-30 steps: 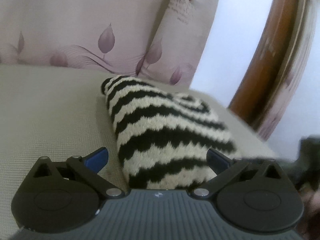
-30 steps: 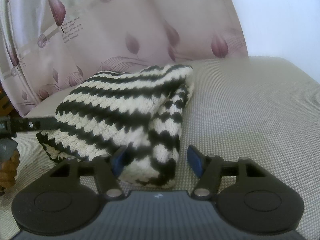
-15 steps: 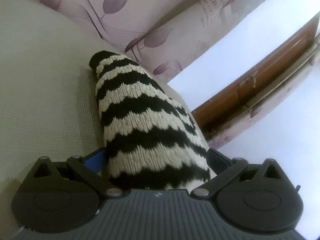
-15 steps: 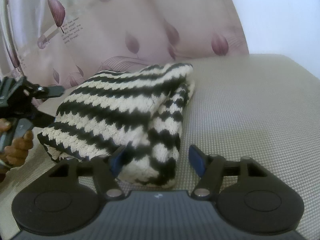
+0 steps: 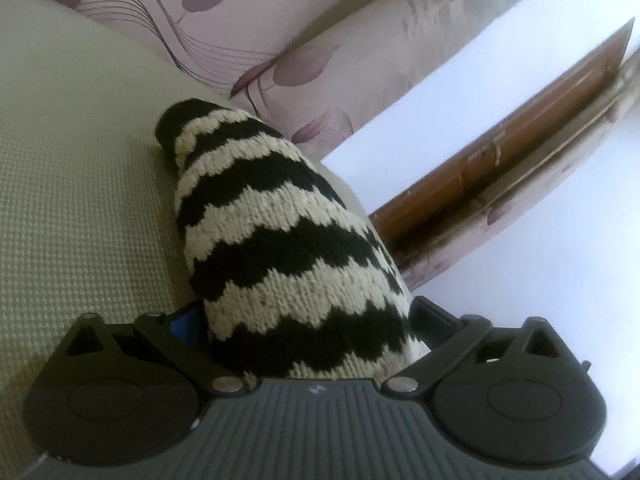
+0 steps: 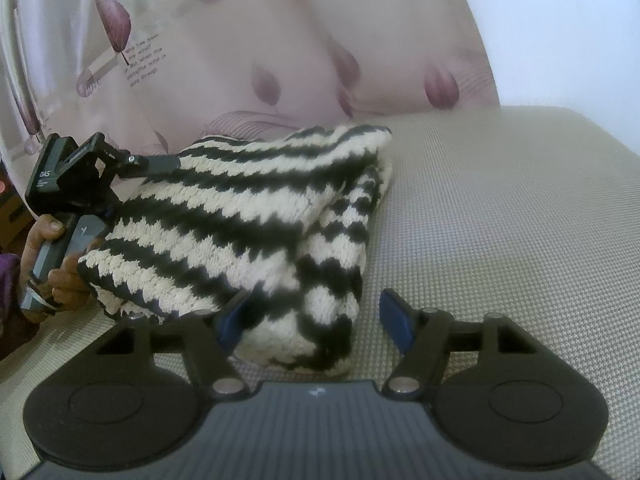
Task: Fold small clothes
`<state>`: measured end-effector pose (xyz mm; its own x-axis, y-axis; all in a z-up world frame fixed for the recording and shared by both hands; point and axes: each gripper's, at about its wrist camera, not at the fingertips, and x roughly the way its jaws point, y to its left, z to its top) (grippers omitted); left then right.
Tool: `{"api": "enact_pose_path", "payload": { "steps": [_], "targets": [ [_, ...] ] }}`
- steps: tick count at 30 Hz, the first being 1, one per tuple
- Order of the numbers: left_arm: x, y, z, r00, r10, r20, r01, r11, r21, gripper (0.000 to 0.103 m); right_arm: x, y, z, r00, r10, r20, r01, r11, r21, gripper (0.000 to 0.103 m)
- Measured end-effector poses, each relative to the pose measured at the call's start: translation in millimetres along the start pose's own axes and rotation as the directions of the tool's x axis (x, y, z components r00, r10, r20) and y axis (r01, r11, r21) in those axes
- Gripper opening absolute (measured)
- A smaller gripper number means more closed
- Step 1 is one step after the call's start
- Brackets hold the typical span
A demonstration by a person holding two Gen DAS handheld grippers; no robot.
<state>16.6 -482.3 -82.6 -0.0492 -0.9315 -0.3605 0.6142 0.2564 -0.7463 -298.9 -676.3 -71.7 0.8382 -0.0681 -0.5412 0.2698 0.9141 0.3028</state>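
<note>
Nearest my right camera, my right gripper (image 6: 316, 316) stands with its blue-padded jaws spread wide, the left pad against the near fold of the striped knit garment (image 6: 248, 216) and the right pad hanging apart from it over the beige woven cushion (image 6: 500, 208); the wool between them is not pinched; the garment lies folded in a thick bundle on that cushion, black and cream zigzag stripes running across it, its doubled edge towards me; on its far left side I see my left gripper (image 6: 156, 162) reaching into the upper layer, one dark finger laid along the top of the knit, a hand (image 6: 60, 264) wrapped round its handle; through the left camera, the left gripper (image 5: 304, 320) has the garment (image 5: 280, 248) bunched between its fingers, the cloth filling the gap and hiding most of both pads, so I read it as clamped on the knit; the bundle rises away from that camera in a tapering hump, its dark tip resting against the cushion (image 5: 80, 200); beyond it stand floral pink pillows (image 5: 280, 40), and further right a brown wooden frame (image 5: 500, 176) against a white wall.
</note>
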Motion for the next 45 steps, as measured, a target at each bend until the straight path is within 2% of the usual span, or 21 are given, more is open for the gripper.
{"api": "enact_pose_path", "payload": {
  "steps": [1,3,7,10,13,17,23,27,30,32,34,35,40,44,45],
  "targets": [
    [1,1,-1,1.000,0.028,0.009,-0.028,1.000,0.013,0.082,0,0,0,1.000,0.000,0.000,0.000,1.000,0.001,0.070],
    [0,2,-5,0.999,0.039,0.027,-0.040,0.999,0.035,0.078,0,1,0,1.000,0.002,0.001,-0.002,1.000,0.007,0.071],
    [-4,2,-6,0.999,0.039,0.029,-0.040,0.998,0.043,0.078,-3,-6,0,0.999,0.049,0.012,-0.050,0.996,0.072,0.073],
    [-9,2,-11,0.999,0.033,0.035,-0.035,0.998,0.050,0.078,-5,-24,6,0.991,0.129,0.020,-0.131,0.976,0.175,0.073],
    [-10,2,-13,0.999,0.034,0.040,-0.036,0.998,0.057,0.078,-1,-40,19,0.989,0.138,0.044,-0.145,0.961,0.235,0.077],
    [-11,1,-16,0.998,0.038,0.048,-0.041,0.997,0.064,0.079,23,-51,34,0.983,0.181,0.011,-0.178,0.950,0.256,0.077],
    [-11,-2,-18,0.997,0.050,0.058,-0.054,0.996,0.077,0.081,60,-61,54,0.946,0.321,-0.033,-0.295,0.901,0.317,0.077],
    [-8,-3,-18,0.997,0.054,0.061,-0.059,0.995,0.085,0.083,76,-72,63,0.901,0.433,-0.019,-0.389,0.827,0.406,0.079],
    [-8,-4,-18,0.997,0.055,0.062,-0.061,0.994,0.092,0.083,84,-76,68,0.879,0.476,-0.008,-0.425,0.794,0.435,0.079],
    [-7,-5,-19,0.996,0.058,0.063,-0.063,0.993,0.097,0.083,85,-74,69,0.884,0.467,-0.024,-0.418,0.812,0.407,0.070],
    [-6,-7,-20,0.996,0.063,0.061,-0.070,0.992,0.106,0.084,84,-69,66,0.904,0.425,-0.052,-0.383,0.858,0.343,0.061],
    [-5,-8,-20,0.996,0.066,0.060,-0.073,0.991,0.111,0.084,82,-68,64,0.908,0.416,-0.050,-0.377,0.864,0.333,0.056],
    [-3,-11,-19,0.996,0.073,0.048,-0.078,0.988,0.131,0.090,77,-59,62,0.926,0.376,-0.042,-0.349,0.893,0.285,0.050],
    [3,-18,-21,0.997,0.077,0.027,-0.081,0.981,0.176,0.101,77,-63,62,0.920,0.390,-0.044,-0.361,0.885,0.294,0.050],
    [4,-20,-21,0.996,0.080,0.023,-0.083,0.979,0.188,0.103,80,-66,62,0.913,0.406,-0.047,-0.372,0.873,0.316,0.050]
  ]
}}
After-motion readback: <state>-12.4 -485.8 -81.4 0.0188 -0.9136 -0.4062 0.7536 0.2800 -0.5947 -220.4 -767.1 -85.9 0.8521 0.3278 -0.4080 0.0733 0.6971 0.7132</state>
